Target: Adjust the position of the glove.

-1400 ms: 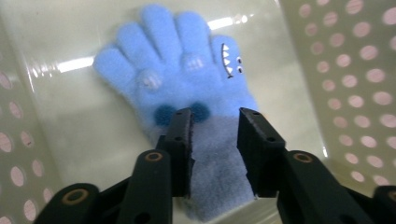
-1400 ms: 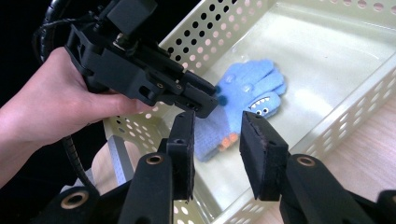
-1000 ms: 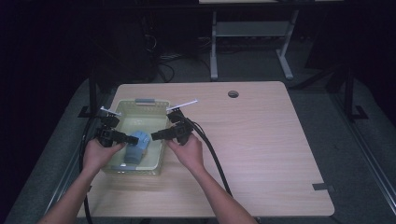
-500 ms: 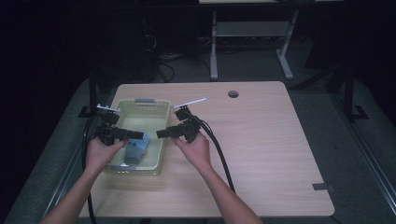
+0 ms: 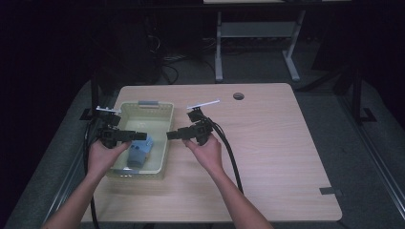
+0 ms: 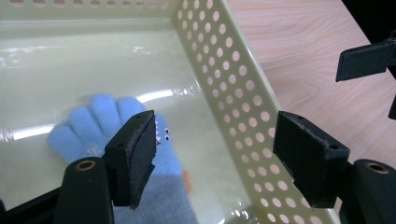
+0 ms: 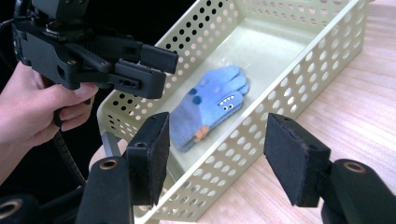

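Blue glove point(image 7: 211, 105) lay released in the basket point(image 5: 162, 125) below both grippers, left gripper point(image 5: 140, 136) and right gripper point(image 5: 173, 135) just opened wide, empty; withdrawal seemed next.

High view looks down from afar; both gripper views closely share the basket point(image 5: 143, 138).

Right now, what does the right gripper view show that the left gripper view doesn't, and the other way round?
Right gripper view: the person's hand holding the left gripper, and the whole blue glove. Left gripper view: the glove's fingers close up, its cuff partly hidden, and the right gripper off to the side. Both show the yellow basket, the glove lying loose inside, open jaws and the wooden table.
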`<state>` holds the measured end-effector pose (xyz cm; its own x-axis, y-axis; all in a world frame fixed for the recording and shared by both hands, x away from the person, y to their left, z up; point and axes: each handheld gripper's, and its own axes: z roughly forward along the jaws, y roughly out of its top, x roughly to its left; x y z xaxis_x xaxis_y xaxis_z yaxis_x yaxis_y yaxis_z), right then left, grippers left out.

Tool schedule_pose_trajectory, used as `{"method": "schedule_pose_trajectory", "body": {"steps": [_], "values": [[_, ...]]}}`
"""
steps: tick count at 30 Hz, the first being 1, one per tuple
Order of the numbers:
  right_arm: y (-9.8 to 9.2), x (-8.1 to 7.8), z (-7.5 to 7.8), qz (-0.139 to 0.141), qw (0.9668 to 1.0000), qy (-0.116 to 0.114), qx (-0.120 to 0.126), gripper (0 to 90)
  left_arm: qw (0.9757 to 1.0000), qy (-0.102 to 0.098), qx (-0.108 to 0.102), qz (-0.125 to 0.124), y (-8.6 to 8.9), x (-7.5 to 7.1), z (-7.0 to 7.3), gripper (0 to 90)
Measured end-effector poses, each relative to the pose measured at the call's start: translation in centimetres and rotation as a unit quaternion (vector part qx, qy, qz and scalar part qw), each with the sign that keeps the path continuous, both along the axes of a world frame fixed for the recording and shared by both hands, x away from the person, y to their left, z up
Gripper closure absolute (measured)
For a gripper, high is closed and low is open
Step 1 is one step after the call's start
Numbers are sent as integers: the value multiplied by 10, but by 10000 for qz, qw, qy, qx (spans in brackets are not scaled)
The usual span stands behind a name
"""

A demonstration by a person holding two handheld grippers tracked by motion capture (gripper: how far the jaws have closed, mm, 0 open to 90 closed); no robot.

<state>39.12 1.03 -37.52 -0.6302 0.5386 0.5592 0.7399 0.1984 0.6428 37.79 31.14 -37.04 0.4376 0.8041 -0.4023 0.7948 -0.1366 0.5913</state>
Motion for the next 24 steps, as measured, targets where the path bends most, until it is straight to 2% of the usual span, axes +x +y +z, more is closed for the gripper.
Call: {"method": "schedule_pose_trajectory", "body": {"steps": [6, 14, 24], "values": [[-9, 0, 1, -54, 10000, -15, 61, 396, 9999, -90, -49, -51, -4, -1, 4, 295], [-24, 0, 1, -146, 9998, 3, 117, 378, 9996, -181, -119, -195, -18, 2, 9, 295], [-42, -1, 4, -230, 9997, -26, 111, 361, 9990, -196, -113, -379, -34, 3, 9, 294]]}}
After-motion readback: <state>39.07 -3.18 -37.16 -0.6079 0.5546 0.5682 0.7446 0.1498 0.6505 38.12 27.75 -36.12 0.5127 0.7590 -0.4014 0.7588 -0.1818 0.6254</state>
